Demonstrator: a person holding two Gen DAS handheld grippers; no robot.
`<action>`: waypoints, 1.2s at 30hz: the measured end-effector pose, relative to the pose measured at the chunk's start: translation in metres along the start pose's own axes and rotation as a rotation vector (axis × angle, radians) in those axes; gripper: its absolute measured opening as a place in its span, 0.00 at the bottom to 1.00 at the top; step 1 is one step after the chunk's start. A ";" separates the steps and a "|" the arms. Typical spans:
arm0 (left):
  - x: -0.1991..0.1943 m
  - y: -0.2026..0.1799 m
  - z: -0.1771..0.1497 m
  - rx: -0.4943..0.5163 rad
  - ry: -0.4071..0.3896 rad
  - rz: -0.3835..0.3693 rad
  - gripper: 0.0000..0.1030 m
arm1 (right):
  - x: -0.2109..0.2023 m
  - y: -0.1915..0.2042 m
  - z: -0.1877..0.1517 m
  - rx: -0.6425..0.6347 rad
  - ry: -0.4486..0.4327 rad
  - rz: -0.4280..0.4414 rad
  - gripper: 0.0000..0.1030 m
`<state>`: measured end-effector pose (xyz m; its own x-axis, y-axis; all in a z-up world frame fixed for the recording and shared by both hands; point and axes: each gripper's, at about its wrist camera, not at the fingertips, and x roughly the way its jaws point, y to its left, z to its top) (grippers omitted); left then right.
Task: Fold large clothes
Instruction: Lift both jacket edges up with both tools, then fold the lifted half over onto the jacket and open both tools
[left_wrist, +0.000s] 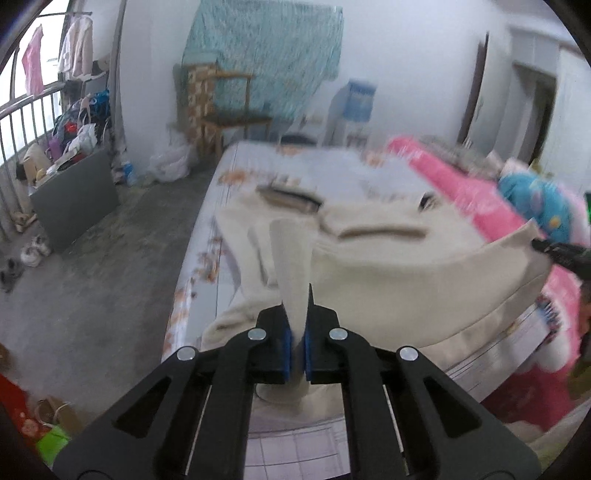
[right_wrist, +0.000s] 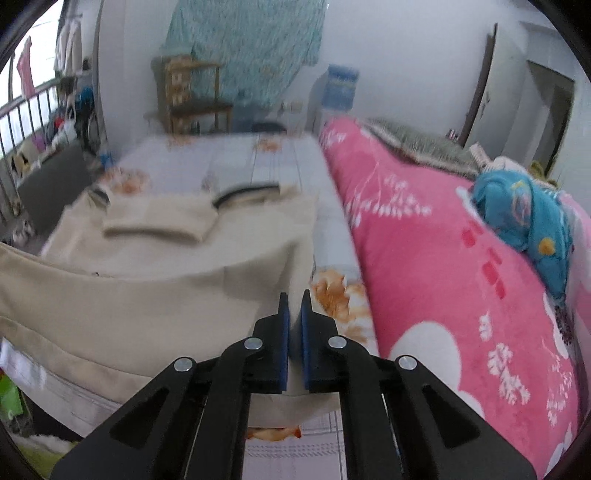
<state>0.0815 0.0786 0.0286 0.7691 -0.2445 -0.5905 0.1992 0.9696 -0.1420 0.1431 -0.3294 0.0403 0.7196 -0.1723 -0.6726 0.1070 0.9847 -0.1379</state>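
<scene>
While both claws are clamped on its near hem, the cream garment (left_wrist: 388, 266) is stretched crosswise along the bed (right_wrist: 280, 162) edge, left claw (left_wrist: 298, 321) and right claw (right_wrist: 294, 325) gripping opposite corners.

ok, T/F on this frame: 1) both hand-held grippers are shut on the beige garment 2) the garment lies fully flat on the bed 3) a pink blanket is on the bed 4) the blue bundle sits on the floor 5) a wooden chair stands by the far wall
1) True: the left hand-held gripper and right hand-held gripper each pinch the beige garment.
2) False: its near edge is raised off the bed, between the two grippers.
3) True: the pink blanket lies beside the garment.
4) False: the blue bundle rests on the pink blanket.
5) True: the wooden chair stands there.
</scene>
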 end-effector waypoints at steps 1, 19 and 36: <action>-0.003 0.002 0.004 -0.004 -0.016 -0.009 0.04 | -0.005 0.000 0.007 0.001 -0.026 0.007 0.05; 0.186 0.063 0.141 -0.136 0.089 -0.005 0.10 | 0.176 0.005 0.155 0.014 0.029 0.134 0.10; 0.202 0.063 0.041 -0.148 0.350 0.010 0.24 | 0.166 -0.031 0.024 0.103 0.271 0.194 0.20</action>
<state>0.2744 0.0898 -0.0667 0.5112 -0.2426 -0.8245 0.0831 0.9688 -0.2335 0.2755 -0.3881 -0.0495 0.5261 0.0309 -0.8499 0.0650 0.9950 0.0764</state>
